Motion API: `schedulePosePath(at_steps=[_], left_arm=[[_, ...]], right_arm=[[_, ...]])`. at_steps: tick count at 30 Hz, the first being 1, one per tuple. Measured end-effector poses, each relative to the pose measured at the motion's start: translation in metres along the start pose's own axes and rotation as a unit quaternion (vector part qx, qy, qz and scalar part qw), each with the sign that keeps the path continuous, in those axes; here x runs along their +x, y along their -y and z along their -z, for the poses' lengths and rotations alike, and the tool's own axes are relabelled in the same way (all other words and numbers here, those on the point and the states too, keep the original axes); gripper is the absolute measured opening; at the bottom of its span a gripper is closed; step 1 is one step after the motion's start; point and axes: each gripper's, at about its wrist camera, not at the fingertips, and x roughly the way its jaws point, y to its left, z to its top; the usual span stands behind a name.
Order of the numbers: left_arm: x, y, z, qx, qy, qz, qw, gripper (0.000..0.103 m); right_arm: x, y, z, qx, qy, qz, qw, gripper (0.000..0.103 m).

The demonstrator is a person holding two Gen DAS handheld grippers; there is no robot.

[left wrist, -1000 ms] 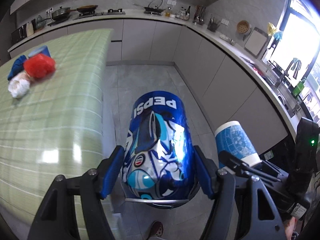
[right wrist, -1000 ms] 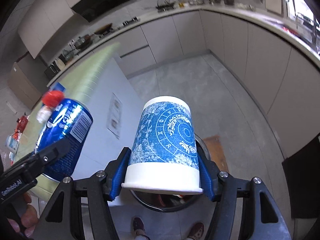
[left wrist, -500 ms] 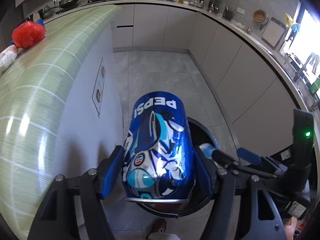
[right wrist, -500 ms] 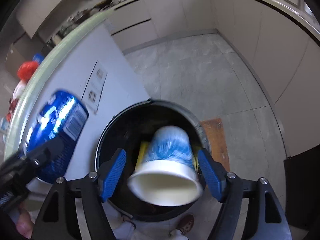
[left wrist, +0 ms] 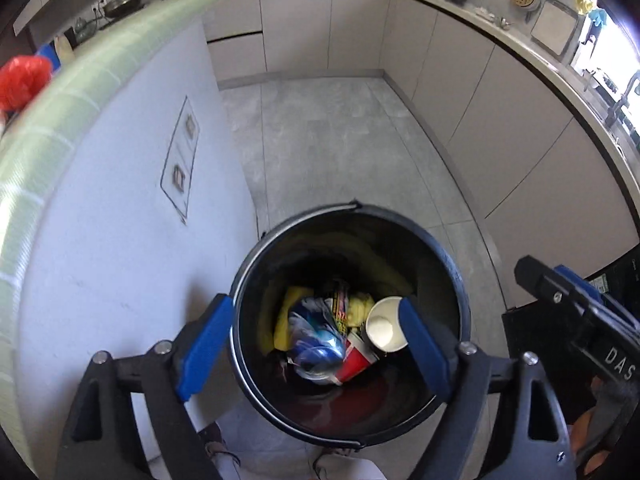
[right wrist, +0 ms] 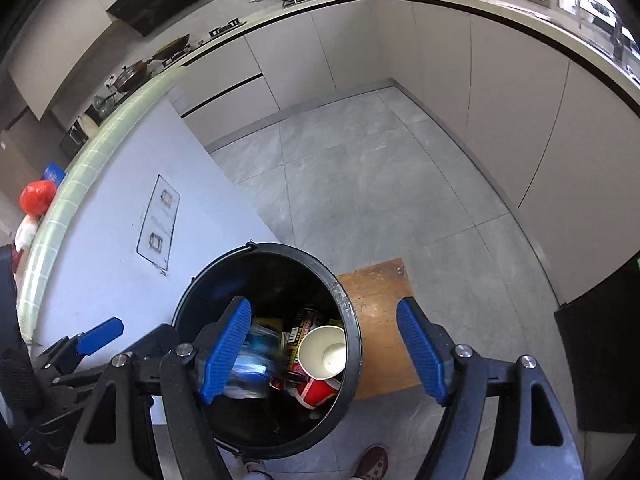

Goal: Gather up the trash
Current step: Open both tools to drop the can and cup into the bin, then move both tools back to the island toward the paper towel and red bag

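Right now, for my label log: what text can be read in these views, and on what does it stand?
"DAS": white letters on the black body of the right gripper, cut off at the picture's edge.
Blue can in the bin: print is blurred and unreadable.
Dark package in the bin: there is lettering, but it is too small to read.

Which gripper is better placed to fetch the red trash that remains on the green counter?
Left, probably. Both the left gripper and the right gripper are open and empty above the bin, but the red trash lies on the left side, nearer the left gripper.
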Motion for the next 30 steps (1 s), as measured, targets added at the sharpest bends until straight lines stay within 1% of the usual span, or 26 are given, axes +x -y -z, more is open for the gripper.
schedulePosePath(at_steps=[4, 8, 10, 12, 15, 17, 21, 23, 27, 30], left_arm=[[-0.014, -0.001, -0.004, -0.003, 0.009, 0.006, 0.9999, 0.086], [-0.044, -0.005, -0.011, -0.004, 0.025, 0.011, 0.9996, 0.086], [-0.055, -0.008, -0.015, -0.003, 0.027, 0.017, 0.9995, 0.086], [-0.074, -0.012, -0.019, -0.003, 0.037, 0.019, 0.9991, 0.086], [-0.09, -0.019, -0.026, 0.002, 0.049, 0.023, 0.9985, 0.086], [-0.104, -0.028, -0.029, 0.004, 0.055, 0.028, 0.9981, 0.086], [-0.119, -0.054, -0.031, 0.006, 0.063, 0.025, 0.9977, 0.086], [-0.124, -0.066, -0.03, 0.003, 0.065, 0.023, 0.9976, 0.086], [-0.144, -0.105, -0.029, -0.008, 0.076, 0.014, 0.997, 0.086], [-0.15, -0.138, -0.026, -0.022, 0.081, 0.004, 0.9964, 0.086]], right_arm=[[-0.006, -0.005, 0.0, -0.001, -0.004, -0.001, 1.0, 0.077], [-0.016, -0.014, -0.004, 0.0, -0.004, -0.004, 1.0, 0.077], [-0.023, -0.021, -0.008, 0.004, -0.004, -0.01, 1.0, 0.077], [-0.032, -0.03, -0.01, 0.003, -0.001, -0.011, 1.0, 0.077], [-0.045, -0.046, -0.013, 0.001, 0.002, -0.02, 1.0, 0.077], [-0.053, -0.057, -0.014, -0.002, 0.007, -0.024, 1.0, 0.077], [-0.068, -0.081, -0.015, -0.009, 0.017, -0.038, 0.999, 0.077], [-0.077, -0.097, -0.016, -0.016, 0.028, -0.038, 0.999, 0.078], [-0.087, -0.139, -0.019, -0.043, 0.022, -0.035, 0.998, 0.079], [-0.09, -0.179, -0.019, -0.069, 0.024, -0.031, 0.997, 0.079]])
